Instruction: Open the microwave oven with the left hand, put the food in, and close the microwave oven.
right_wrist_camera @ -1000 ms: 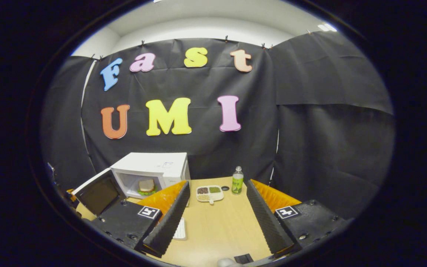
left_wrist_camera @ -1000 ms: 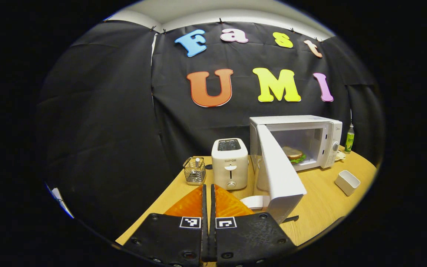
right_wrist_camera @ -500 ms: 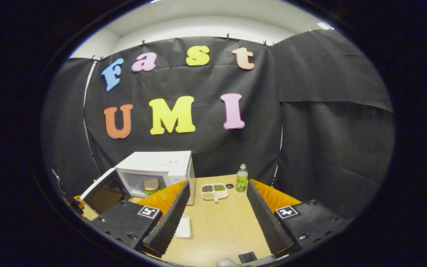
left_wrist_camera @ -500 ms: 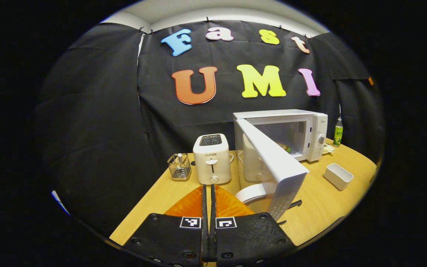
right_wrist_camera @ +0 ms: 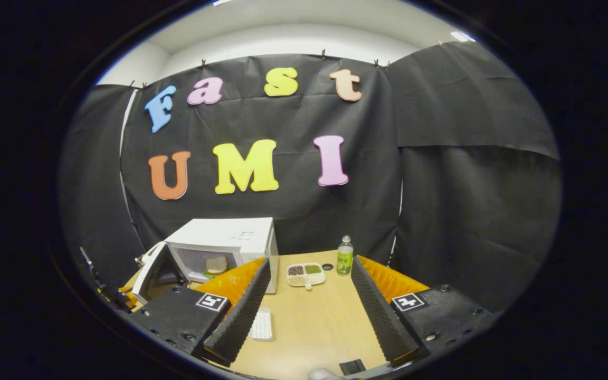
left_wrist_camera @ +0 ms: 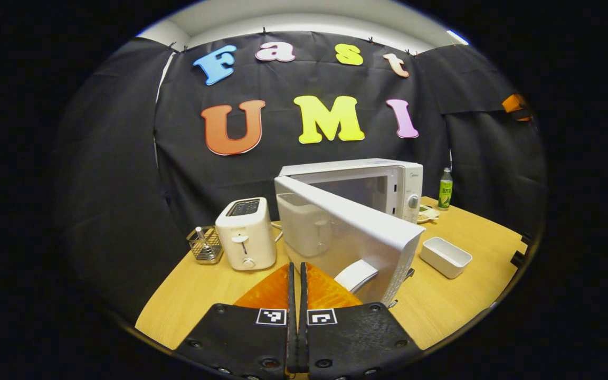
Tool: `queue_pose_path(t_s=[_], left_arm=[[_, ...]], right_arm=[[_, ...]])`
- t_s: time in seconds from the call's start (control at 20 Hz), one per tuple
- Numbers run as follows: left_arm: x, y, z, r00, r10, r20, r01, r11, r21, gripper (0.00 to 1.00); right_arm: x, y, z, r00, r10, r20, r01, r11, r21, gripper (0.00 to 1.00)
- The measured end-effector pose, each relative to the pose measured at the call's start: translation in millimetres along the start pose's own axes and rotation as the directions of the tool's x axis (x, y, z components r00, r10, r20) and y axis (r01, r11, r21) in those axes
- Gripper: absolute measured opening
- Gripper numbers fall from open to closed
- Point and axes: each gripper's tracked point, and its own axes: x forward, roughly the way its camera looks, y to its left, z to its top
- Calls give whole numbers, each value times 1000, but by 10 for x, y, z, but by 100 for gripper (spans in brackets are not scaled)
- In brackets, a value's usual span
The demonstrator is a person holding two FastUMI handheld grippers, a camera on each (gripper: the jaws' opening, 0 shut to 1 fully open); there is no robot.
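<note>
The white microwave [left_wrist_camera: 367, 177] stands at the back of the wooden table [left_wrist_camera: 198, 295]. Its door [left_wrist_camera: 357, 232] hangs about half open, outer face turned toward me, and hides the cavity in the left gripper view. My left gripper [left_wrist_camera: 297, 266] is shut with nothing between its fingers, its tips just left of the door's curved white handle [left_wrist_camera: 355, 274]; whether they touch the door I cannot tell. In the right gripper view a sandwich [right_wrist_camera: 216, 265] lies inside the microwave [right_wrist_camera: 219, 237] behind the door [right_wrist_camera: 151, 269]. My right gripper [right_wrist_camera: 310, 262] stands open and empty over the table.
A white toaster [left_wrist_camera: 246, 232] and a wire basket [left_wrist_camera: 203, 245] stand left of the microwave. A white rectangular dish [left_wrist_camera: 445, 257] sits to its right. A green bottle [right_wrist_camera: 344, 256] and a divided snack tray [right_wrist_camera: 305, 273] stand at the back, and a white ridged piece [right_wrist_camera: 262, 324] lies between the right fingers.
The door has swung from wide open to about half open as my left gripper moved rightward behind it. The sandwich is now hidden in the left gripper view. The right gripper barely moved.
</note>
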Motion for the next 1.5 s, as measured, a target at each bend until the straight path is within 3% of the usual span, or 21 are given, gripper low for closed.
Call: queue_pose_path(t_s=[0.65, 1.05, 1.5], left_arm=[[374, -1110, 322, 980, -199, 8, 198, 979, 47, 0], [793, -1520, 489, 974, -229, -1, 228, 972, 49, 0], [1468, -1848, 521, 978, -203, -47, 203, 979, -9, 0]], right_arm=[[137, -284, -49, 999, -38, -25, 39, 999, 36, 98], [399, -524, -207, 997, -50, -60, 54, 996, 67, 98], [652, -809, -293, 995, -43, -92, 53, 992, 113, 98]])
